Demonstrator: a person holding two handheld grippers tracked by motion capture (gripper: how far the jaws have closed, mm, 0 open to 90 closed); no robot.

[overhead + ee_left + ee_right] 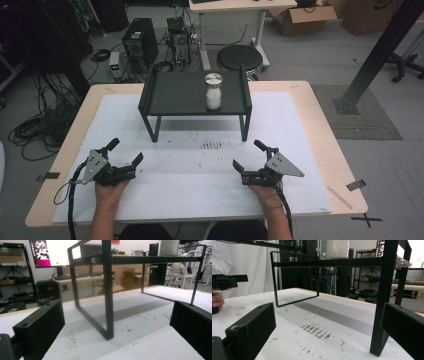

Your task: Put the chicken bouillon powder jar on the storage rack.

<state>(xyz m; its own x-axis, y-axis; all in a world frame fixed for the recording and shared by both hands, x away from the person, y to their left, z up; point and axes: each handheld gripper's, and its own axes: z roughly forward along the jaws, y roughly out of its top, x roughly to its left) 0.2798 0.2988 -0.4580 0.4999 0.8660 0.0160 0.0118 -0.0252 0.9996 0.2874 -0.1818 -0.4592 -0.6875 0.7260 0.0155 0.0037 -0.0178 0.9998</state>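
Note:
A black raised stand [180, 95] sits at the back middle of the white mat. On its right part stands a glass jar [213, 91] with a silver lid and white contents. My left gripper [126, 150] rests open near the front left, its jaws wide apart with nothing between them. My right gripper [248, 154] rests open near the front right, likewise holding nothing. In the left gripper view the left gripper [116, 325] faces a stand leg [107, 290], with the jar [168, 247] above. In the right gripper view the right gripper [328, 327] looks under the stand [384, 297], below the jar [337, 248].
Dark stains [211, 145] mark the mat [290, 165] in front of the stand. The other hand and its gripper [227, 281] appear at the left of the right gripper view. Behind the table are a computer tower [140, 42], a stool [239, 57] and cardboard boxes [305, 17].

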